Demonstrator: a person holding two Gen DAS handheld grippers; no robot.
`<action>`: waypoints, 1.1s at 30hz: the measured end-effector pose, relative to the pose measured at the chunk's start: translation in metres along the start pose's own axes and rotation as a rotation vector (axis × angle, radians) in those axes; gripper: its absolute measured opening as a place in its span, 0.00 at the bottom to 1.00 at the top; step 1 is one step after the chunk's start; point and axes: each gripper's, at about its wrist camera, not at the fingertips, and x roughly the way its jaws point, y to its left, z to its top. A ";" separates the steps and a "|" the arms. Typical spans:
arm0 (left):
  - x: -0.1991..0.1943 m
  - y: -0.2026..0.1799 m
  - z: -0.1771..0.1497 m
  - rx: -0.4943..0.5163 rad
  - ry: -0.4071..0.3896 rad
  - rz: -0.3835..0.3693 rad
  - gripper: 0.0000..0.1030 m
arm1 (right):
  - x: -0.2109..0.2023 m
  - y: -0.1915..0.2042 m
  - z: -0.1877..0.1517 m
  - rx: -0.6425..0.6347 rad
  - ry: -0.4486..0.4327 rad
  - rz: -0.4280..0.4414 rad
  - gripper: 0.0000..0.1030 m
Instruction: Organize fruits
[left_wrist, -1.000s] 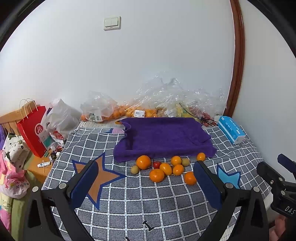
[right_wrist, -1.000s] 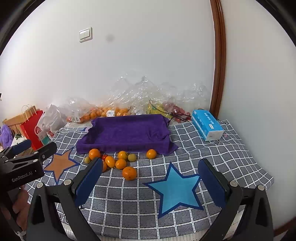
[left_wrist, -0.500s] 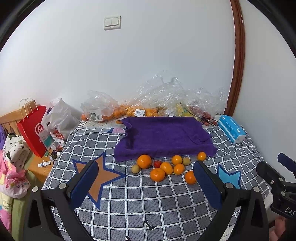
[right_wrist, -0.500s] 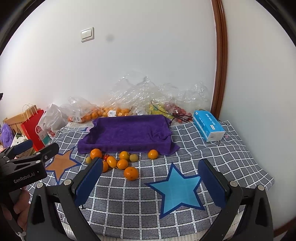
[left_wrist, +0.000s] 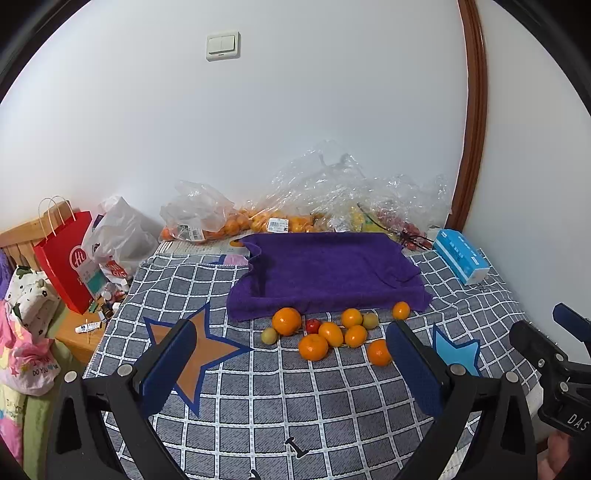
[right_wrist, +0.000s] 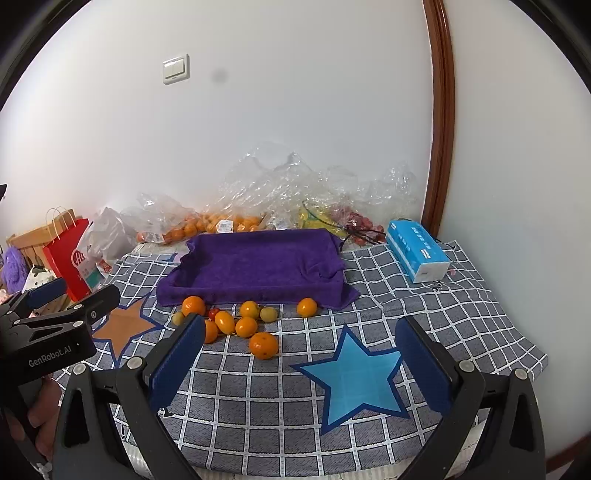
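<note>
Both grippers hang with jaws spread wide and nothing between them — the left gripper (left_wrist: 290, 360) low in its frame, the right gripper (right_wrist: 301, 349) likewise. The loose fruits (left_wrist: 330, 332) lie clustered at centre frame on the checked cloth (left_wrist: 258, 406), just in front of the purple towel-lined tray (left_wrist: 325, 269); one orange (right_wrist: 263, 345) sits apart, nearer the camera. Behind the tray, clear bags of fruit (right_wrist: 236, 218) line the wall — a blue tissue pack (right_wrist: 417, 249) lies at right.

Blue tissue box (right_wrist: 417, 251) lying near the wall at right. Red paper bag (left_wrist: 66, 258) standing at left. Light switch (left_wrist: 222, 45) high on the wall.
</note>
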 end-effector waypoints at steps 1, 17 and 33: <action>0.000 0.001 0.000 0.000 -0.001 0.001 1.00 | 0.000 0.000 0.000 -0.001 0.000 0.001 0.99; -0.004 0.000 -0.005 -0.009 -0.006 0.004 1.00 | -0.001 0.004 0.001 0.000 0.000 0.005 0.99; -0.008 0.000 -0.005 -0.015 -0.016 -0.001 1.00 | -0.005 0.006 0.001 -0.008 -0.011 0.001 0.99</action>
